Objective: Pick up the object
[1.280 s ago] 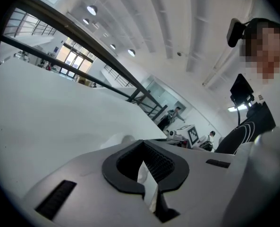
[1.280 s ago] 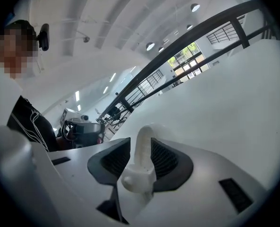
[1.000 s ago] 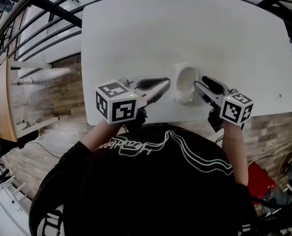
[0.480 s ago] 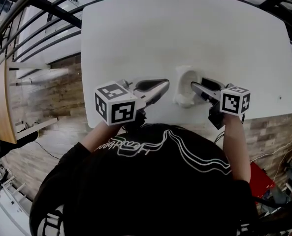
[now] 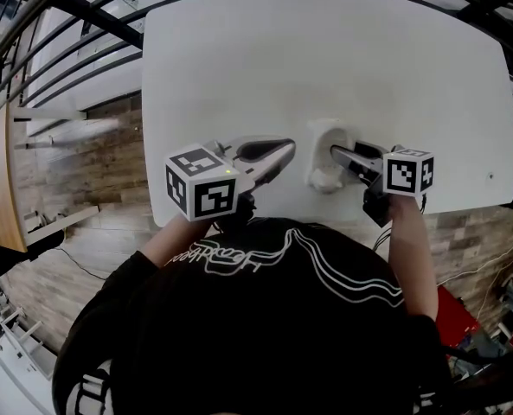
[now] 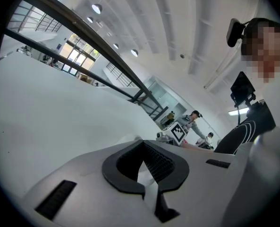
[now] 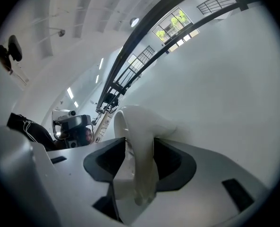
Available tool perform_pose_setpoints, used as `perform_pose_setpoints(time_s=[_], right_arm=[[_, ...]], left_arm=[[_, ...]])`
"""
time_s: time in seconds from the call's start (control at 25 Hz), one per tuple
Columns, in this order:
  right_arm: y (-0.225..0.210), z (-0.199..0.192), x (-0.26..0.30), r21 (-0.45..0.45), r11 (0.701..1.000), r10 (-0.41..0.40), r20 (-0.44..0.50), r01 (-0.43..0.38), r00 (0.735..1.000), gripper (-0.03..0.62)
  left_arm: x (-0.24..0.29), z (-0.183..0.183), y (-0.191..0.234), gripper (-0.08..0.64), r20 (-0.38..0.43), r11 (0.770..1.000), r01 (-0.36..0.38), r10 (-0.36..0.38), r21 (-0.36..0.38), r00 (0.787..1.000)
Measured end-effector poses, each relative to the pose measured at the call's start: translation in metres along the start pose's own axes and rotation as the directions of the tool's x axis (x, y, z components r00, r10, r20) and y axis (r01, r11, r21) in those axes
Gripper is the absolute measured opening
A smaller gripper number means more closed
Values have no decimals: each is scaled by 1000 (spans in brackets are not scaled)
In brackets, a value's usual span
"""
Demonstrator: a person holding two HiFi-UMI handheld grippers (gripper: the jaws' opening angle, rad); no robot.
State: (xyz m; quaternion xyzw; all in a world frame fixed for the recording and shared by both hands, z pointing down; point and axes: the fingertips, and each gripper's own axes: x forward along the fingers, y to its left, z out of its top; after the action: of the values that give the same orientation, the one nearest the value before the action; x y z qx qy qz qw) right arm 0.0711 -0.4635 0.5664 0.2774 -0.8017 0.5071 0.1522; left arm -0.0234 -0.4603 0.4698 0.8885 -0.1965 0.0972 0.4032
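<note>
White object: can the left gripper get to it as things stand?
Probably yes: only bare table lies between the left gripper and the white object, though the right gripper holds its far side in its jaws.

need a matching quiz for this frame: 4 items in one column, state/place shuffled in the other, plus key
Things:
1. left hand-held gripper
2. right hand-held gripper
3. white cup
4. table

States:
A. its wall is pinched between two jaws
B. jaws together, nothing between them
C. shut on the cup
D. broad white top, bare on the far side

Pairs: 1-B, 2-C, 3-A, 4-D
</note>
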Motion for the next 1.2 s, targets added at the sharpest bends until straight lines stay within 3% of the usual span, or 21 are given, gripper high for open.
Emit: perform_pose_setpoints(time_s=[0.68, 1.2], right_arm=[[4, -1, -2, -1, 1000, 10, -7, -10, 1000, 161], [8, 6, -5, -10, 1000, 0, 86, 1, 996, 133]], left_arm=[[-1, -2, -7, 6, 15, 1000, -23, 23, -8, 1000], [-17, -9, -16, 6, 46, 998, -70, 70, -8, 996]])
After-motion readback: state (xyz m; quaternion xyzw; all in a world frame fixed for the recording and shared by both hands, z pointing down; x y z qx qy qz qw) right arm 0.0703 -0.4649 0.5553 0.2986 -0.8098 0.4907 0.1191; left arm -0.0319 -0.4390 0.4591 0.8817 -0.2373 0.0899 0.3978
